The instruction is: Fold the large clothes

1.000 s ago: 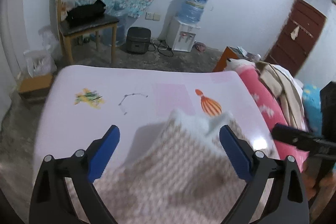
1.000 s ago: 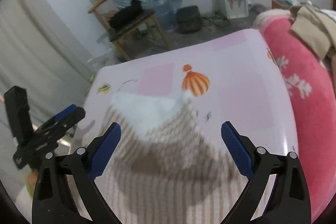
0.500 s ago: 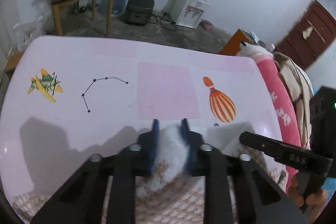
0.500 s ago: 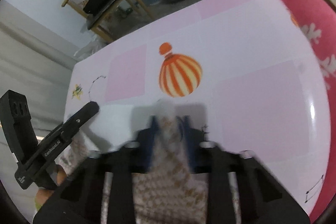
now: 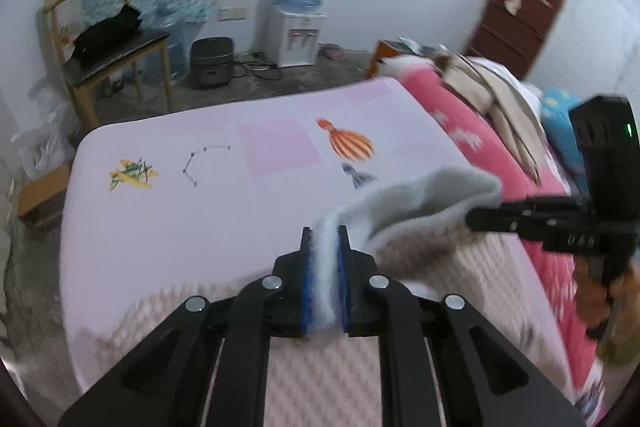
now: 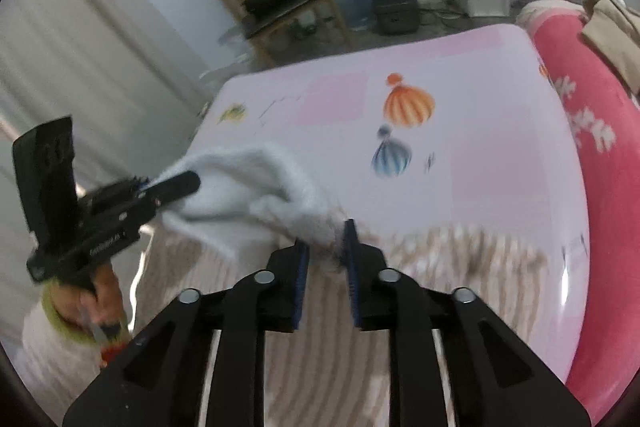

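A large beige patterned knit garment (image 5: 460, 267) with a white fleecy lining (image 5: 420, 195) lies on the pink table (image 5: 200, 219). My left gripper (image 5: 324, 239) is shut on the garment's white edge and holds it above the table. My right gripper (image 6: 326, 239) is shut on the same edge further right, in the right wrist view (image 6: 256, 183). The edge hangs lifted between the two grippers. The right gripper also shows at the right of the left wrist view (image 5: 480, 215). The left gripper shows at the left of the right wrist view (image 6: 188, 183).
The table (image 6: 500, 155) carries printed balloons (image 6: 408, 105). A pink blanket with folded clothes (image 5: 492, 99) lies to the right. A wooden chair (image 5: 108, 47), a water dispenser (image 5: 296, 27) and a rice cooker (image 5: 212, 61) stand on the floor behind.
A second ago both grippers were open above the garment. They dropped onto its far white edge, shut on it, and have now lifted it up off the table.
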Action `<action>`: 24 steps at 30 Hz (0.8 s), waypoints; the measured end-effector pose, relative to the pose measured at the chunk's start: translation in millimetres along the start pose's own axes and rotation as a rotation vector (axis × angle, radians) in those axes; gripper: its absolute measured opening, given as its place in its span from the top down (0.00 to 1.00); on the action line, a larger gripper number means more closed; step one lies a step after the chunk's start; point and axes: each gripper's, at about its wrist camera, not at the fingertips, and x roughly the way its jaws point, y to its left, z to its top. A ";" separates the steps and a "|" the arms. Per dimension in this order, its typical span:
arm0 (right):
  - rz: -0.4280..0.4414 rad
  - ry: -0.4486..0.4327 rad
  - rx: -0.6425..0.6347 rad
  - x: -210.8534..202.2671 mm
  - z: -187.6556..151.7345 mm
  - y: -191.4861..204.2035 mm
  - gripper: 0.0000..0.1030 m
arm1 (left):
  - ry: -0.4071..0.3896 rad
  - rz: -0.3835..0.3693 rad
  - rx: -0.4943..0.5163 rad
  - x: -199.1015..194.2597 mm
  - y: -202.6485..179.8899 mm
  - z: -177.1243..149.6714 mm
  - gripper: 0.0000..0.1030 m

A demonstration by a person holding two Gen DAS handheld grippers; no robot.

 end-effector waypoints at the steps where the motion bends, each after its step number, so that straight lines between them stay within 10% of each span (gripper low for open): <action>1: 0.050 0.016 -0.009 -8.3 -10.4 3.3 0.56 | 0.002 0.013 0.024 -8.2 -2.5 -10.8 0.89; 2: 0.111 0.015 -0.009 -19.9 -15.3 1.4 0.43 | 0.012 0.020 0.035 -12.2 -3.6 -19.2 0.88; 8: 0.296 -0.114 0.062 -46.3 4.9 1.4 0.42 | 0.048 0.010 0.046 -18.1 -8.1 -60.2 0.87; 14: 0.194 0.108 0.081 33.2 -0.5 9.2 0.73 | 0.052 -0.015 0.037 -29.4 -7.8 -82.0 0.83; 24: 0.032 0.159 -0.197 33.4 -60.6 46.3 0.74 | -0.058 -0.071 -0.106 -42.3 30.0 -70.3 0.81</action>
